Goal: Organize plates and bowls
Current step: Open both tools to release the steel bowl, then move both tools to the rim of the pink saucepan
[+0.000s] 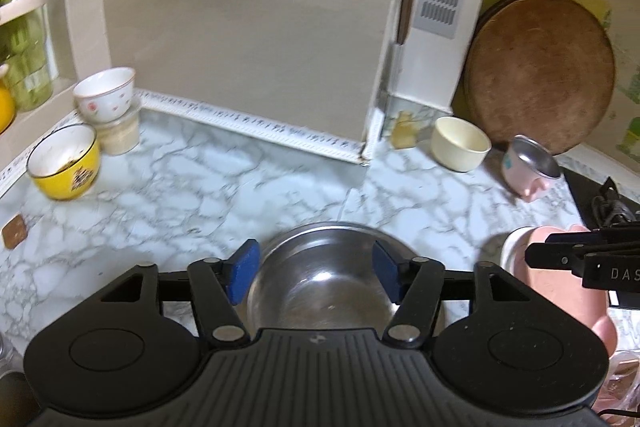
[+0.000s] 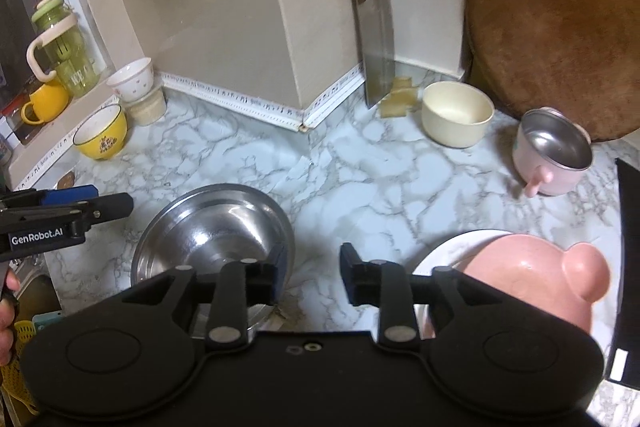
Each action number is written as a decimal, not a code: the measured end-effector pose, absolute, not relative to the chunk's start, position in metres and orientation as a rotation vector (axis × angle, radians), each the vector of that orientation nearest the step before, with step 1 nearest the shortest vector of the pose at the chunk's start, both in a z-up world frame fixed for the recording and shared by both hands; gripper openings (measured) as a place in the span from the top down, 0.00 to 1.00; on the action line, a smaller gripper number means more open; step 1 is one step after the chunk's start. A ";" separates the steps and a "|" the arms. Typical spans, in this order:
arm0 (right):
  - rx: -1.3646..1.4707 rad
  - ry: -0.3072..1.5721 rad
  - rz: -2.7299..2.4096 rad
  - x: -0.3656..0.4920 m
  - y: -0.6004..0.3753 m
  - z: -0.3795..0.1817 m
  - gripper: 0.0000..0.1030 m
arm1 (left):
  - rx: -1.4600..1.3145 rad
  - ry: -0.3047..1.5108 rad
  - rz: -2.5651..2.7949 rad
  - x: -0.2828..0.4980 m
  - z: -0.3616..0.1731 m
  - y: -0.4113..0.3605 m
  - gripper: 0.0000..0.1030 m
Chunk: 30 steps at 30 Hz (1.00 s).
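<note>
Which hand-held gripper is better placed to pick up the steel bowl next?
Left. The left hand-held gripper is open with the steel bowl between its fingers; the right hand-held gripper sits beside the bowl's rim.

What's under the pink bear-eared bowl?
The pink bear-eared bowl sits on a white plate. Only the plate's left rim shows; the rest is covered.

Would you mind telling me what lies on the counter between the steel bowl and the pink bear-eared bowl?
Only bare marble counter separates the steel bowl from the pink bear-eared bowl; the right wrist view shows it, with the open right claw hovering above.
</note>
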State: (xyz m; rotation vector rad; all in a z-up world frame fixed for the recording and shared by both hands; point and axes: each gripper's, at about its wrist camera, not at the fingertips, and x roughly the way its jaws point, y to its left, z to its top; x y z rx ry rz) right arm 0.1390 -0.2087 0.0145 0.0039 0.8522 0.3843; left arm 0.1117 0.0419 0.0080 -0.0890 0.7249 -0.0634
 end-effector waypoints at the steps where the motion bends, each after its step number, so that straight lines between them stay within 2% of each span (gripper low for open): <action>1: 0.001 0.842 0.379 0.137 -0.211 0.017 0.59 | -0.087 0.721 -0.073 0.112 0.009 0.039 0.40; 4: 0.002 0.812 0.368 0.133 -0.221 0.023 0.45 | -0.075 0.712 -0.102 0.115 0.014 0.026 0.39; 9: 0.010 0.783 0.346 0.132 -0.236 0.029 0.36 | -0.056 0.688 -0.159 0.121 0.021 0.002 0.36; 12: 0.021 0.769 0.329 0.134 -0.250 0.032 0.25 | -0.045 0.672 -0.187 0.127 0.026 -0.013 0.35; 15: 0.027 0.755 0.312 0.138 -0.264 0.034 0.18 | -0.044 0.663 -0.215 0.136 0.030 -0.029 0.25; 19: 0.046 0.730 0.274 0.145 -0.287 0.035 0.03 | -0.025 0.656 -0.248 0.151 0.032 -0.055 0.24; 30: 0.015 0.741 0.149 0.190 -0.349 0.031 0.00 | 0.005 0.699 -0.335 0.213 0.028 -0.128 0.24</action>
